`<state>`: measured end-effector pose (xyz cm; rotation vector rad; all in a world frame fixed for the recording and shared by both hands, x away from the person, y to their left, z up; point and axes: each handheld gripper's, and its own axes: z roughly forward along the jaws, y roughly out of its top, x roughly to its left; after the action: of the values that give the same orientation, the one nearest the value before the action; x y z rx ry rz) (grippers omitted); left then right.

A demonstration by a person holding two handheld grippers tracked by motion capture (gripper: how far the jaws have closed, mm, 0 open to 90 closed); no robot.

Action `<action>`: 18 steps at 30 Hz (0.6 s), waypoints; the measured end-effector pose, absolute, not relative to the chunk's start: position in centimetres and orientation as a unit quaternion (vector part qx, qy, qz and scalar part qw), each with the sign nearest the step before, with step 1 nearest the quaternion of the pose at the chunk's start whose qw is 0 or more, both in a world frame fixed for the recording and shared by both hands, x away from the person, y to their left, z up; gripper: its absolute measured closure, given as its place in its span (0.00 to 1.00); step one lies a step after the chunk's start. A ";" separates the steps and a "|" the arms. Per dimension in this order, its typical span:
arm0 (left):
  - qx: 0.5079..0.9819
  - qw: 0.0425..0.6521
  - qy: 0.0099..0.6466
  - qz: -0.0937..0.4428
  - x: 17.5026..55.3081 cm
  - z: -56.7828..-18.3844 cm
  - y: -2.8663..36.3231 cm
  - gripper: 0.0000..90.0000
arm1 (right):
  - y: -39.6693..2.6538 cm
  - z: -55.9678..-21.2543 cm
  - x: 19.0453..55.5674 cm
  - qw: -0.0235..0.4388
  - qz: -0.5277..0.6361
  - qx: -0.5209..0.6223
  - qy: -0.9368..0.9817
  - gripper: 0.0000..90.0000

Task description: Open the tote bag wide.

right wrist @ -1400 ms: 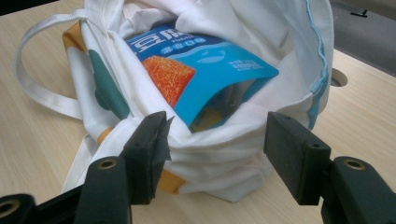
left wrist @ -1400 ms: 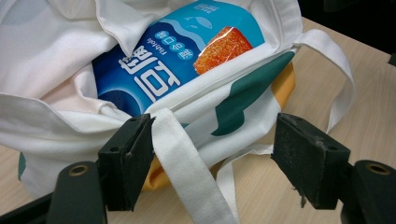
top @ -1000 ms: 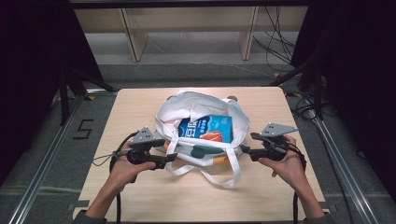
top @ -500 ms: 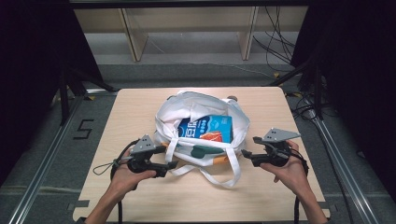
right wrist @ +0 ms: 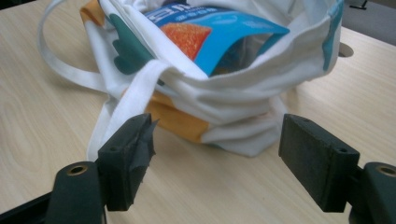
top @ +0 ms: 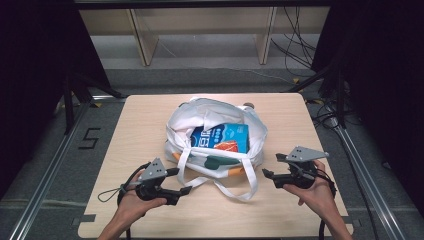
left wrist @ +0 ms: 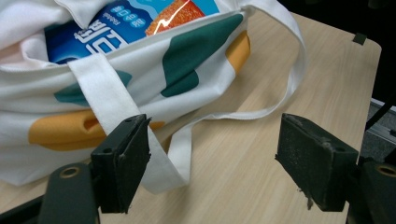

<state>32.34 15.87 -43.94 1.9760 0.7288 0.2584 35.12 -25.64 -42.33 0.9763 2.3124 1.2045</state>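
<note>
White tote bag with green and orange patches lies mid-table, mouth open; blue packet inside, probably snacks.

Bright, even overhead light on the table, dark surroundings, soft blur throughout.

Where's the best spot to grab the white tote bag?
Probably the strap on the tote bag, approached from the near table edge. It loops out flat onto the wood toward both open grippers, left gripper and right gripper, and is thin enough for the jaws; the stuffed body is too bulky.
</note>
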 end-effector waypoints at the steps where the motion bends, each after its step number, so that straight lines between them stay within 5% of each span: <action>1: 0.817 0.482 0.297 0.110 32.3 -44.0 16.0 0.27 | -25.8 -42.5 35.1 0.183 0.423 0.345 0.818 0.30; 18: 0.810 0.484 0.315 0.104 30.7 -47.2 16.7 0.27 | -26.5 -44.5 33.5 0.181 0.424 0.342 0.819 0.30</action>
<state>30.67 16.67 -47.23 1.9724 0.7669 0.2536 33.47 -26.54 -44.49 0.9653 2.3119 1.1977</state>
